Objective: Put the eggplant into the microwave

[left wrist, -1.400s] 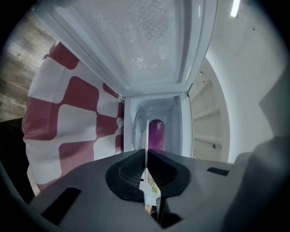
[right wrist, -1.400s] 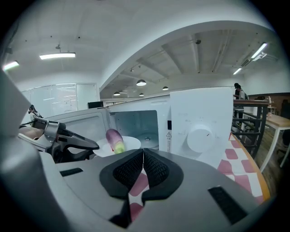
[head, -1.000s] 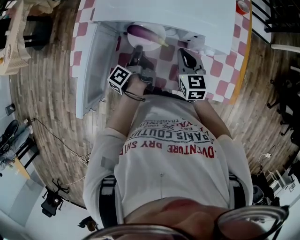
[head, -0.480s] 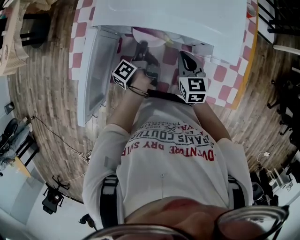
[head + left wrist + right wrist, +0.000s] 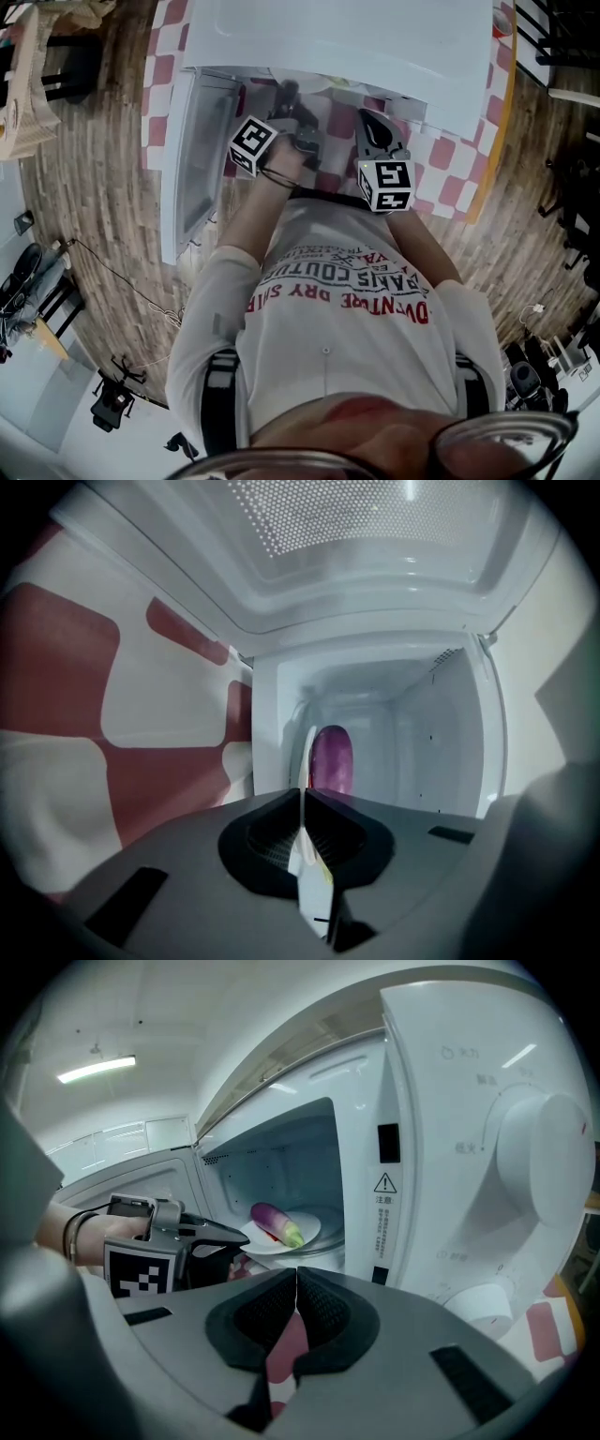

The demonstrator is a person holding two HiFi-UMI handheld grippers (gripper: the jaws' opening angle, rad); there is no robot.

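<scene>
Clearly, the eggplant [image 5: 275, 1222] is seen lying on a white plate [image 5: 314, 1228] inside the open microwave [image 5: 450, 1147]. In the right gripper view its green end is turned toward 4 o'clock of its purple body. The plate's near rim is clamped between the closed jaws of the left gripper [image 5: 302, 797], which is reached into the mouth of the cavity. In the left gripper view that rim is seen edge-on, with the eggplant just beyond it at 1 o'clock. Whether the plate rests on the cavity floor cannot be told.

The right gripper [image 5: 296, 1277] is held outside the microwave, in front of the control panel. Its jaws are brought together and nothing is held between them.

In the head view the microwave is set at 12 o'clock of the person, on a table [image 5: 450, 159] covered in red-and-white checks. Its door [image 5: 192, 159] is swung open toward 9 o'clock. A round knob [image 5: 548, 1162] is shown at 3 o'clock in the right gripper view.
</scene>
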